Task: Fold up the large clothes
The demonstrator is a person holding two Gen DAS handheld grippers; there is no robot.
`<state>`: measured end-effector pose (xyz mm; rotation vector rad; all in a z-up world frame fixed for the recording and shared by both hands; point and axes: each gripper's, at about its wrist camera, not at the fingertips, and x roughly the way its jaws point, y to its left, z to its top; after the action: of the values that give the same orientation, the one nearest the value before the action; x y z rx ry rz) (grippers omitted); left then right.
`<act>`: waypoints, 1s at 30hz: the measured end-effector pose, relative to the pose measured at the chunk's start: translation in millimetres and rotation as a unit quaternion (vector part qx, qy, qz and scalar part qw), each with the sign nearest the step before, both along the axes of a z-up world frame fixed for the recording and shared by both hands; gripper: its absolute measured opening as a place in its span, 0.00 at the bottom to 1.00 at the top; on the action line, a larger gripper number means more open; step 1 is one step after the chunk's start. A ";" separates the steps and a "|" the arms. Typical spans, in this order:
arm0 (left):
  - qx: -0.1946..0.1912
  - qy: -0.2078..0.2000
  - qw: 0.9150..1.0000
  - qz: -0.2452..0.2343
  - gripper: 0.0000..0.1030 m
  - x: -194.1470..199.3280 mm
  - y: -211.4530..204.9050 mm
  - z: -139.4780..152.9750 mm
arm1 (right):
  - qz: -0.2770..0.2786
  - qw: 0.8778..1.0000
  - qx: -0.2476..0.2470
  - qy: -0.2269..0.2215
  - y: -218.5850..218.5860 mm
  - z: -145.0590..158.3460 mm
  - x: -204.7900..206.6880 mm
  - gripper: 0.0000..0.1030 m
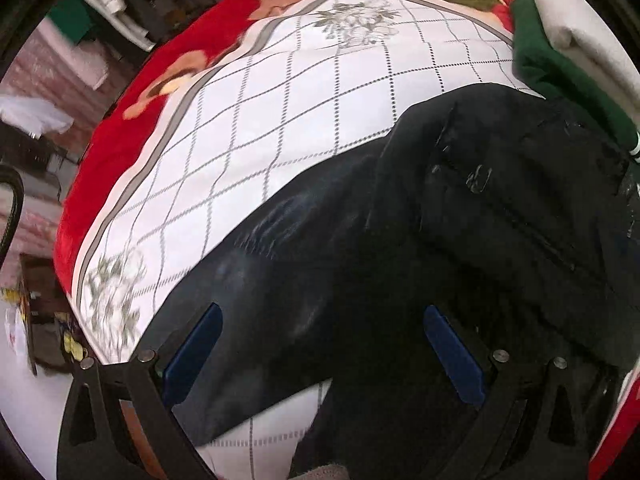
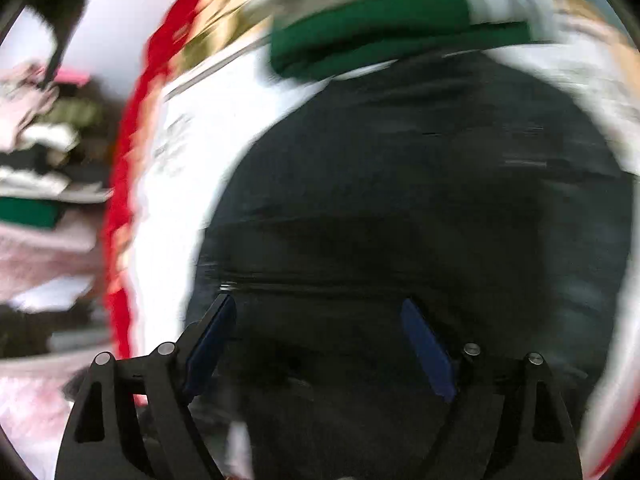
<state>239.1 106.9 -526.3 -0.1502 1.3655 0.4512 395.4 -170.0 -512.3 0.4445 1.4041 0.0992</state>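
Observation:
A large black jacket [image 1: 460,216] lies on a white checked bed sheet [image 1: 280,112], its sleeve stretched toward the lower left. My left gripper [image 1: 320,320] is open just above the sleeve, blue pads wide apart, holding nothing. In the blurred right wrist view the same black jacket [image 2: 400,184] fills the middle. My right gripper [image 2: 320,312] is open above it, near a zip line, holding nothing.
A red floral blanket [image 1: 132,120] lies under the sheet along the bed's left edge. A green garment [image 1: 560,72] and a white one [image 1: 580,20] lie at the far right; the green one also shows in the right wrist view [image 2: 380,28]. Clothes pile on the floor at left [image 2: 40,140].

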 end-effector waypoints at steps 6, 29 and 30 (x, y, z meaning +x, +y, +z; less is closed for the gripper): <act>0.028 0.015 0.998 0.048 1.00 -25.5 -30.9 -8.1 | 0.014 0.977 -0.196 0.077 -87.8 -42.3 -85.8 0.84; -0.149 0.034 0.948 0.280 1.00 -141.9 22.7 -32.6 | 0.024 0.989 -0.140 0.049 -87.5 -29.3 -189.0 0.69; -0.169 0.025 0.934 0.312 1.00 -156.1 35.5 -35.7 | 0.034 0.989 -0.132 0.053 -71.0 -32.8 -189.8 0.69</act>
<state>83.0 142.4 -561.9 -0.8801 1.4236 0.7459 205.5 -241.0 -545.0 0.1836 1.5127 -0.0562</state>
